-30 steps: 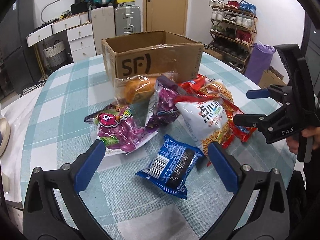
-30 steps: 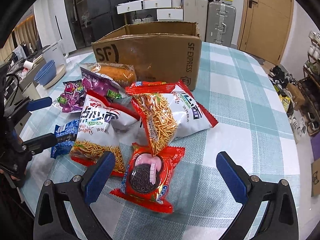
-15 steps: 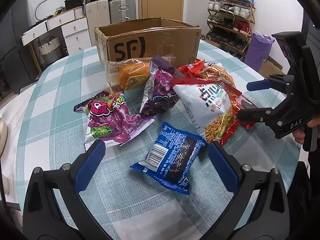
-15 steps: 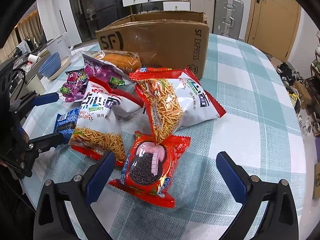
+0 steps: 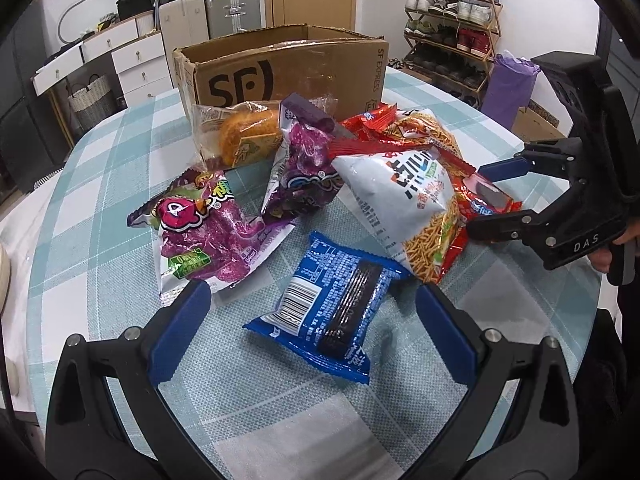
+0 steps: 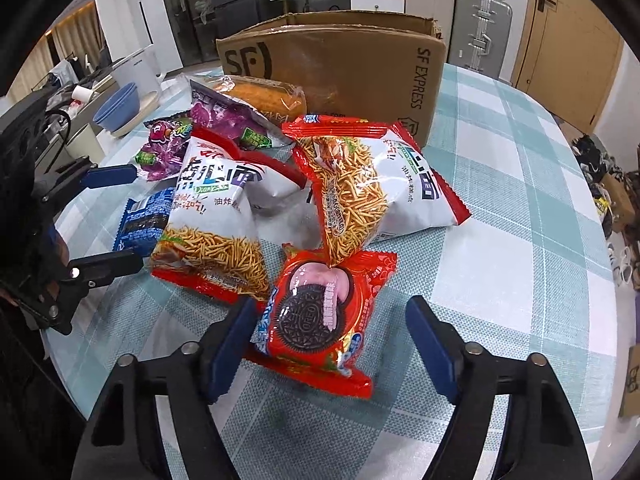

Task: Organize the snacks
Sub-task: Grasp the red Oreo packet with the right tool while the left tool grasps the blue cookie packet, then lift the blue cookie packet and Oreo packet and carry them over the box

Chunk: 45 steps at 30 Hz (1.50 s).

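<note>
Snack packs lie heaped on the checked table (image 5: pixel 80 208) in front of an open cardboard box (image 5: pixel 288 76) (image 6: pixel 340 68). My left gripper (image 5: pixel 312 296) (image 6: pixel 134 216) is open, its fingers either side of a blue cookie pack (image 5: pixel 332 312) (image 6: pixel 144 220). My right gripper (image 6: pixel 332 308) (image 5: pixel 480 198) is closing around a red Oreo pack (image 6: pixel 320 320); its left pad is at the pack's edge and its right pad stands clear of it. Behind lie two noodle bags (image 6: pixel 216 216) (image 6: pixel 368 184), two purple bags (image 5: pixel 208 228) (image 5: pixel 304 176) and a wrapped bread (image 5: pixel 248 132).
A blue bowl (image 6: pixel 118 108) and a white kettle (image 6: pixel 136 68) stand off the table's far left in the right wrist view. A shoe rack (image 5: pixel 452 20), suitcases and a door are behind. A hand (image 5: pixel 612 248) holds the right gripper at the table's edge.
The right gripper's jaws have narrowed around the red Oreo pack. Both grippers have tilted slightly toward the packs. The left jaws stay wide.
</note>
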Tool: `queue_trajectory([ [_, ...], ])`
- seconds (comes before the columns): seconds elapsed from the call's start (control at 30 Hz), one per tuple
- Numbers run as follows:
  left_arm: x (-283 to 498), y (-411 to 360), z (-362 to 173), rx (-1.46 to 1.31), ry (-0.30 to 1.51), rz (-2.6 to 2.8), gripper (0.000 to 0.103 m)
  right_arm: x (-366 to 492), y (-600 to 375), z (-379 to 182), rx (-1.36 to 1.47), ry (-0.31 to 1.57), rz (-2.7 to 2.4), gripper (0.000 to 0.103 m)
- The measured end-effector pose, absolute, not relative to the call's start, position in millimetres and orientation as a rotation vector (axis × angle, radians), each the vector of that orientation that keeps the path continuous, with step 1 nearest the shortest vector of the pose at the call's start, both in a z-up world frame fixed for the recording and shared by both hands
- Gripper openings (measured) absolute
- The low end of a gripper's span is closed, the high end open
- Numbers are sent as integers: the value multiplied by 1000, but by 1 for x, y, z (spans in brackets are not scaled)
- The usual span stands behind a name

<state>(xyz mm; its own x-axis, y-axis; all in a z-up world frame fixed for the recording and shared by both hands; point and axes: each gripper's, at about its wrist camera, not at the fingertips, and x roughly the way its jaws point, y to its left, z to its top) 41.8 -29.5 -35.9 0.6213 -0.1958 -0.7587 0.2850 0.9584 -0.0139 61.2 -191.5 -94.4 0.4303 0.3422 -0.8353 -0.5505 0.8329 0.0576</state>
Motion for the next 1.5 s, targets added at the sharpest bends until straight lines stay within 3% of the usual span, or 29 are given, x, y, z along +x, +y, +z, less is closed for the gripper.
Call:
queue_trajectory([
  [0.1, 40, -30, -37, 110, 860, -291, 102, 59, -190, -94, -238, 969, 571, 62],
  [0.13, 40, -30, -37, 109, 861, -301, 102, 58, -189, -94, -239, 967, 574, 54],
  [0.27, 40, -31, -39, 110, 867, -313, 102, 55, -188, -94, -255, 955, 586, 46],
  [0.97, 43, -31, -45, 103, 885, -326, 101, 42, -210, -40, -74, 770, 693, 45],
  [1.2, 41, -36, -43, 89, 881, -358, 79, 45, -209, -41, -67, 779, 673, 45],
  [1.43, 45, -33, -47, 71, 907, -357, 47, 44, -211, -41, -60, 771, 672, 45],
  [1.5, 44, -32, -46, 67, 902, -359, 44, 44, -212, -41, -58, 765, 669, 45],
])
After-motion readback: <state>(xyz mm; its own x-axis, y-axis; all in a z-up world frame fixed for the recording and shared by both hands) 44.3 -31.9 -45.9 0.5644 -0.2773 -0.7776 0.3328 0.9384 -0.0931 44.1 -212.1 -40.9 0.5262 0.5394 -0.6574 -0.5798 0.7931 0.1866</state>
